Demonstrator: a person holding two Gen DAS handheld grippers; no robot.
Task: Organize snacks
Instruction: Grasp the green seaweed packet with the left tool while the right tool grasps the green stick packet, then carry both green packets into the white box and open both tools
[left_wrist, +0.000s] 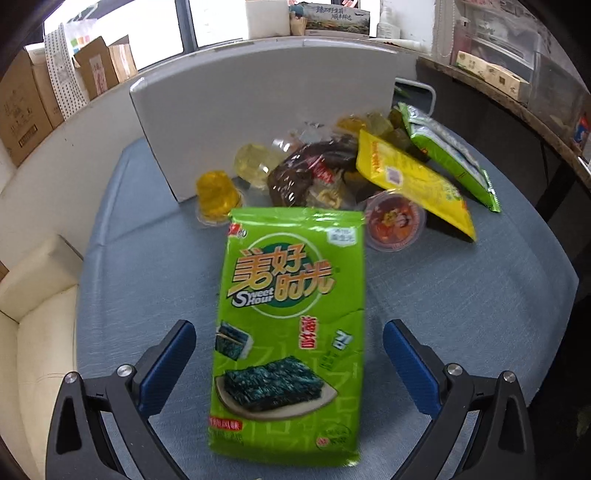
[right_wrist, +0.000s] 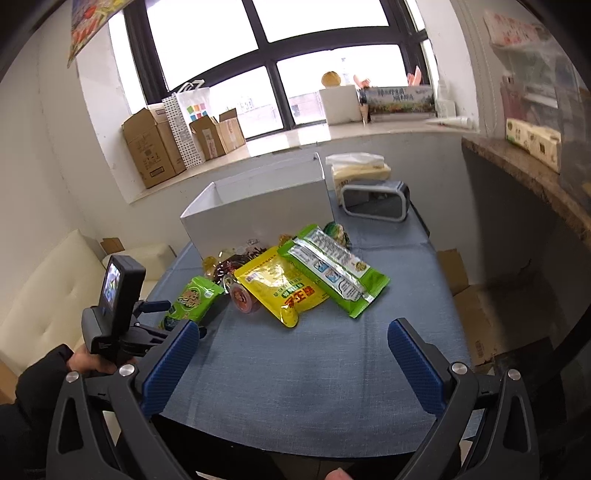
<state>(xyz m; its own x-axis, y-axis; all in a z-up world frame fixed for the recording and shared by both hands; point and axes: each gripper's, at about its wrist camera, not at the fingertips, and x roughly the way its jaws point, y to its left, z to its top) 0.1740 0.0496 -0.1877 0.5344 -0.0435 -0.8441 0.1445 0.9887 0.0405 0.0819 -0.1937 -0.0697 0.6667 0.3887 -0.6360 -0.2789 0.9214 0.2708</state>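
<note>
A green seaweed snack packet (left_wrist: 291, 332) lies flat on the blue tablecloth between the fingers of my open left gripper (left_wrist: 290, 365); the jaws stand wide on either side and do not touch it. It also shows in the right wrist view (right_wrist: 194, 301). Behind it is a pile: a yellow bag (left_wrist: 413, 181), a second green packet (left_wrist: 450, 155), a brown wrapped snack (left_wrist: 314, 170), a red jelly cup (left_wrist: 395, 221) and orange jelly cups (left_wrist: 216, 197). A white open box (right_wrist: 258, 206) stands behind the pile. My right gripper (right_wrist: 293, 354) is open and empty above the cloth.
A cream sofa (right_wrist: 48, 295) is left of the table. A grey-rimmed container (right_wrist: 373, 201) and a tissue pack (right_wrist: 360, 170) sit at the table's back right. Cardboard boxes (right_wrist: 155, 147) line the windowsill. A brown shelf (right_wrist: 535, 173) runs along the right.
</note>
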